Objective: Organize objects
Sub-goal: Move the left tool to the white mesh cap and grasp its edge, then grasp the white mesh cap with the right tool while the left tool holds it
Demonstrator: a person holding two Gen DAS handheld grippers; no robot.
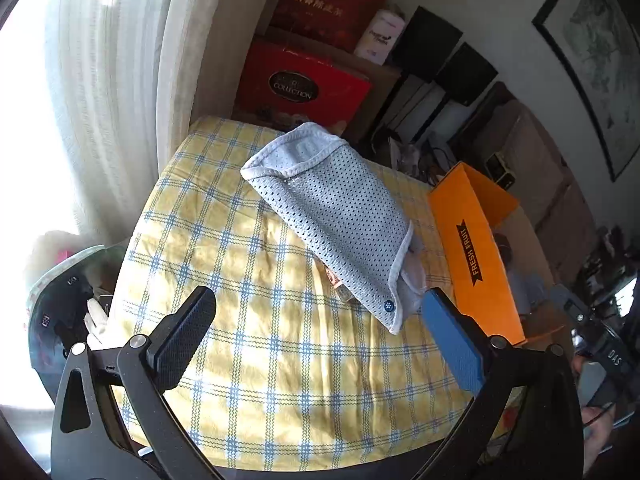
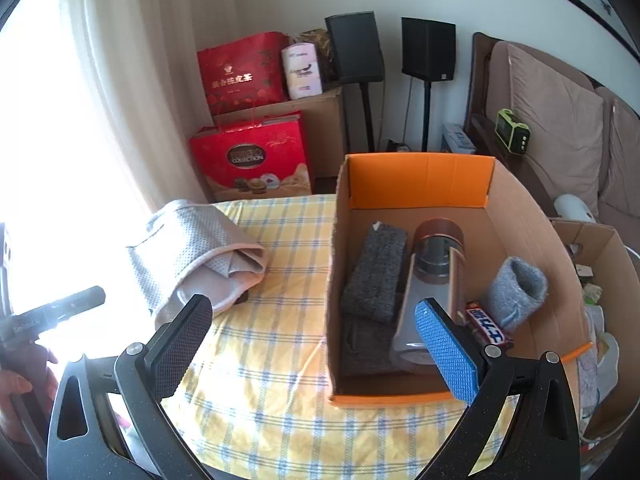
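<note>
While both grippers hover: jaws spread wide, nothing held.
Left gripper (image 1: 318,312): poised low over the checked tablecloth (image 1: 248,320), blue finger just beside the mesh cloth (image 1: 332,216).
Right gripper (image 2: 316,324): straddling the orange box (image 2: 416,178) wall.
Box contents: bottle (image 2: 432,280), grey sock (image 2: 516,288), snack bar (image 2: 488,326).
Room: curtain (image 2: 132,80), speakers (image 2: 354,46) behind.

"FRESH FRUIT" is printed in orange on a black banner on the side of the orange cardboard box (image 1: 476,256). "COLLECTION" is read on the dark oval label of the red gift bag (image 1: 296,88). Gold Chinese characters are printed on the red gift box (image 2: 236,76) behind it. "DAS" is seen on a black device (image 1: 612,356).
</note>
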